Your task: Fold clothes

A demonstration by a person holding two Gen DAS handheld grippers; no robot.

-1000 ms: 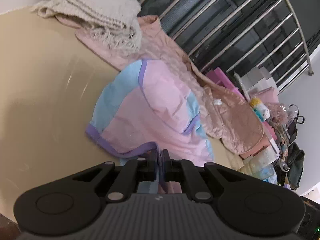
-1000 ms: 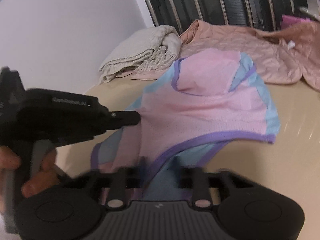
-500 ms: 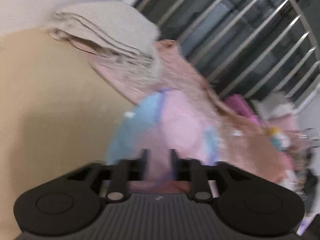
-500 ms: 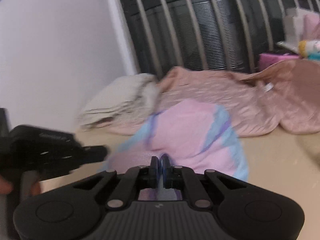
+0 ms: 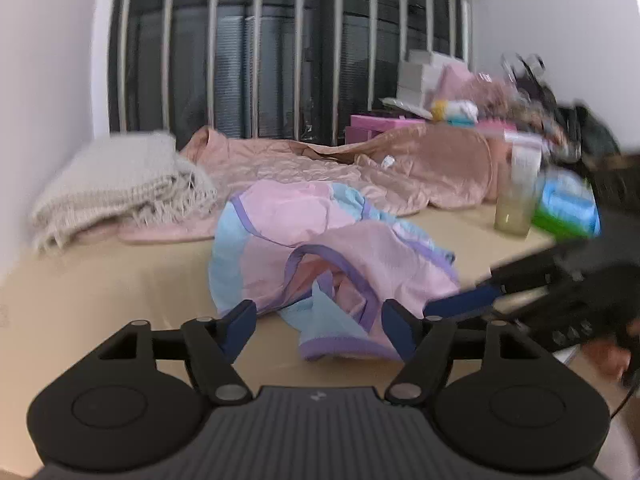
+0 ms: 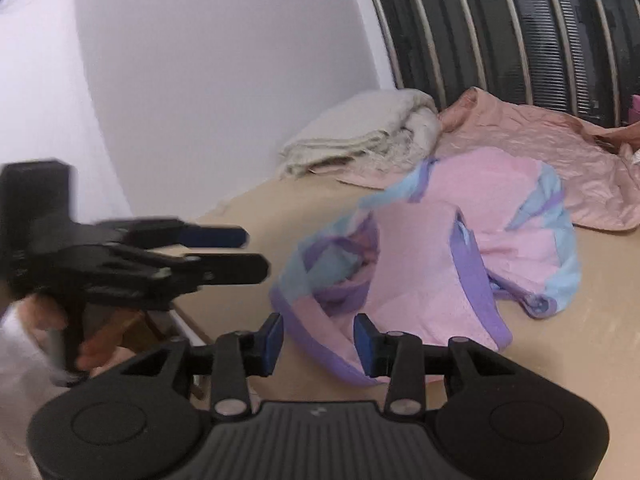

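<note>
1. A beige table is seen in both wrist views, with a small pink garment trimmed in light blue and purple lying crumpled near its front edge.
2. Behind the garment, from left to right, a folded cream knitted blanket with a fringe and a spread-out quilted pink jacket are seen, the blanket resting partly on the jacket.
3. Only in the left wrist view is the table's right end shown: a clear bottle, a blue and green packet, pink boxes and blurred clutter.
4. Only in the right wrist view is a broad stretch of plain white wall shown at the left, beside a dark barred window.
5. The left gripper is held low and aimed slightly downward at the garment; its jaws are spread wide and opening, and the purple hem lies between the blue pads without being pressed.
6. In the right wrist view the left gripper is seen from the side, blurred, level above the table's left edge, with fingers of a hand around its handle.
7. The right gripper is tilted down over the garment's near hem; its jaws are partly apart and opening, with the purple edge lying between the pads, unclamped.
8. In the left wrist view the right gripper enters from the right, its blue tip just beside the garment.
</note>
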